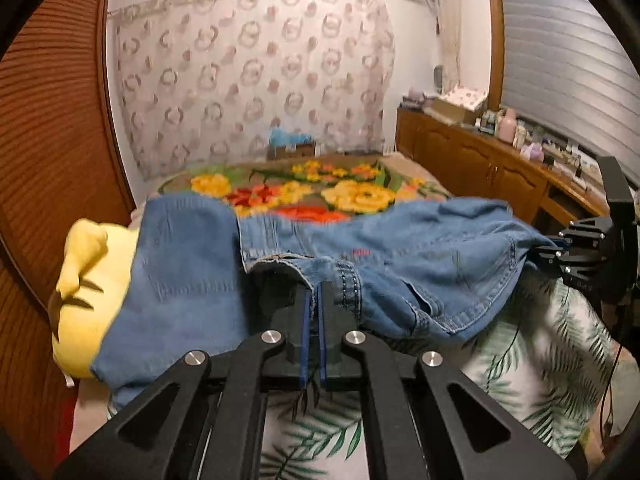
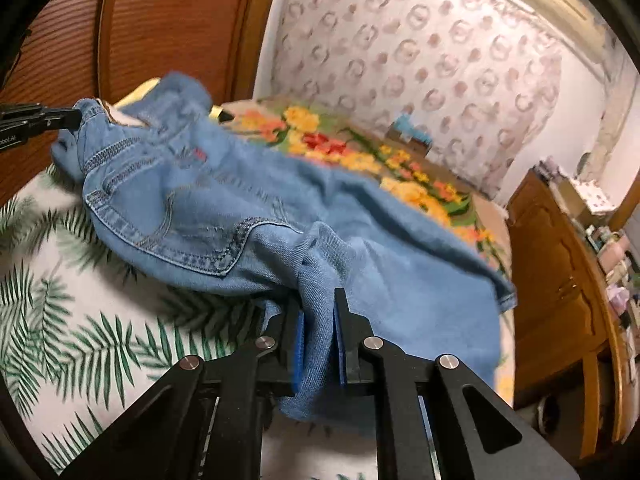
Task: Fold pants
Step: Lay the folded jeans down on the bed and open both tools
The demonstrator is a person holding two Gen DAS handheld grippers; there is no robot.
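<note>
While both grippers tilt down toward the bed, the left gripper [image 1: 314, 300] has its blue pads pinched nearly together on the waistband edge of the jeans [image 1: 400, 256], and the right gripper [image 2: 318, 320] clamps a thick bunched fold of denim. So the pants hang stretched between them over the palm-leaf sheet [image 2: 80, 320], kinda rumpled, faded blue with heavy pocket stitching. Beyond them there's a fuzzy floral blanket [image 1: 352, 192].
</note>
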